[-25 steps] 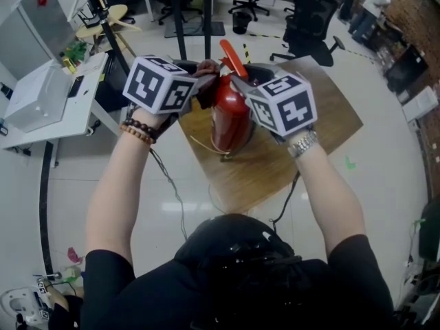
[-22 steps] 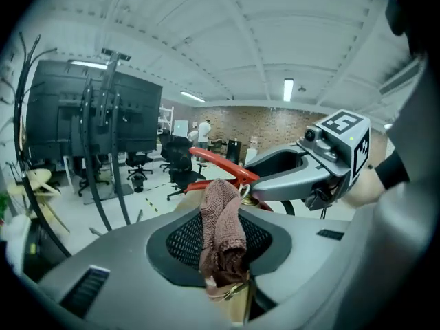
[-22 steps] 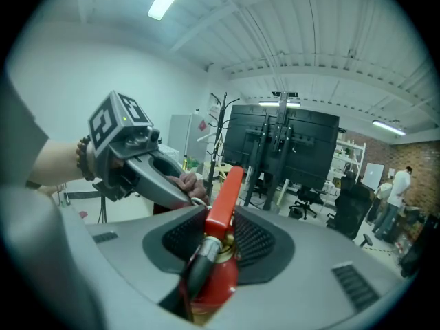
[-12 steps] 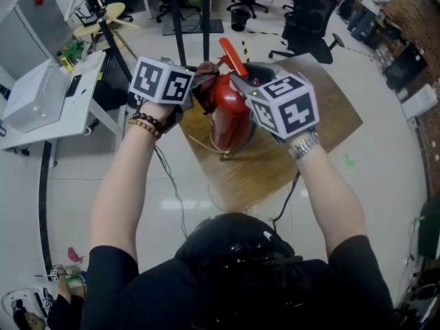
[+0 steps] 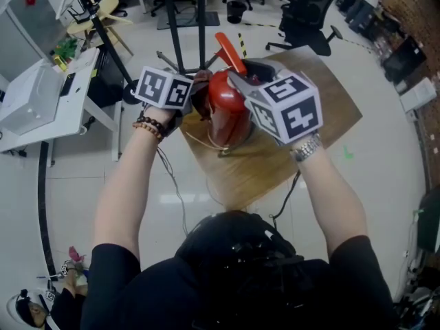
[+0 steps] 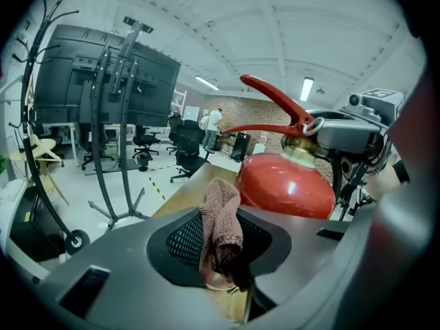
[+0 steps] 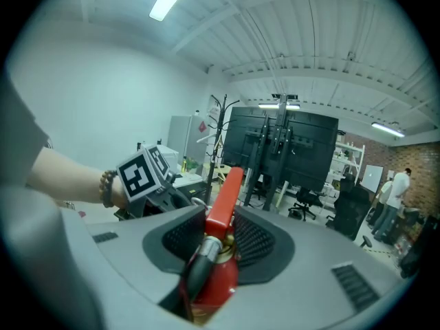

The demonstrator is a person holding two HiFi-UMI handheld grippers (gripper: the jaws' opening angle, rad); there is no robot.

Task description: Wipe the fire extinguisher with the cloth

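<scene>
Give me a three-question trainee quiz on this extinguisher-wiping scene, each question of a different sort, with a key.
1. Multiple choice: what is the left gripper gripping? A) a brown knitted cloth B) a yellow sponge C) a spray bottle
2. True or false: the right gripper is closed on the top of the red fire extinguisher, near its valve.
3. Fill in: the fire extinguisher stands upright on a ____ table.
Key: 1 A; 2 true; 3 wooden.
</scene>
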